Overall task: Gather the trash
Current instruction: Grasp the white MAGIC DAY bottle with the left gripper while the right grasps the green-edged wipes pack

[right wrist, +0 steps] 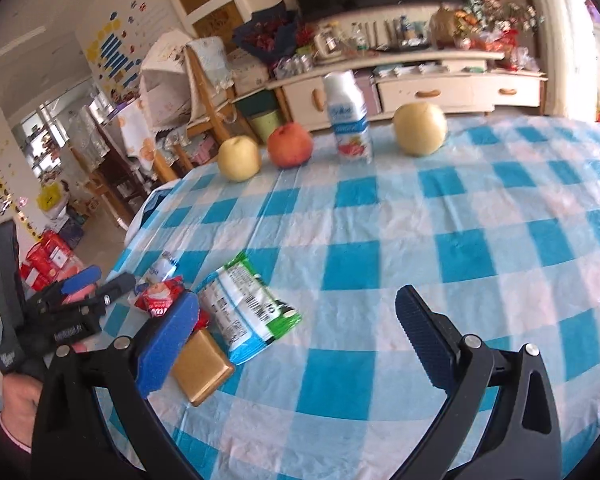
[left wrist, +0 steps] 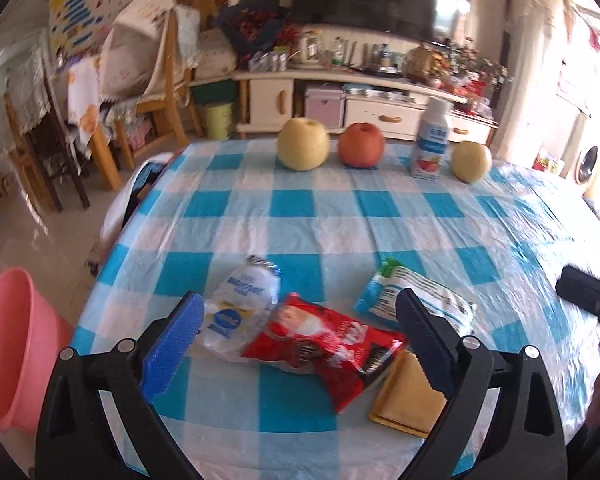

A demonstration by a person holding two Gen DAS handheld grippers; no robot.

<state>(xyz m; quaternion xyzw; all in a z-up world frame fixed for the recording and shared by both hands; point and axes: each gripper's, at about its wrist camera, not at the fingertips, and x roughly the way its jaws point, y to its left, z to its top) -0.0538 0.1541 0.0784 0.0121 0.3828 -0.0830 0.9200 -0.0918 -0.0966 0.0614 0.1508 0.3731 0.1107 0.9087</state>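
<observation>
While both tools gape wide and empty, wrapper print blurs beyond reading.

Little print is sharp enough to read: the clear wrapper at nine o'clock of the red packet shows a large "10", while other labels stay blurred.

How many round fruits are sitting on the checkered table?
3, all along the far edge: a big yellow round pear on the left, a red round apple beside it, and a smaller yellow pear right of the white bottle.
</observation>
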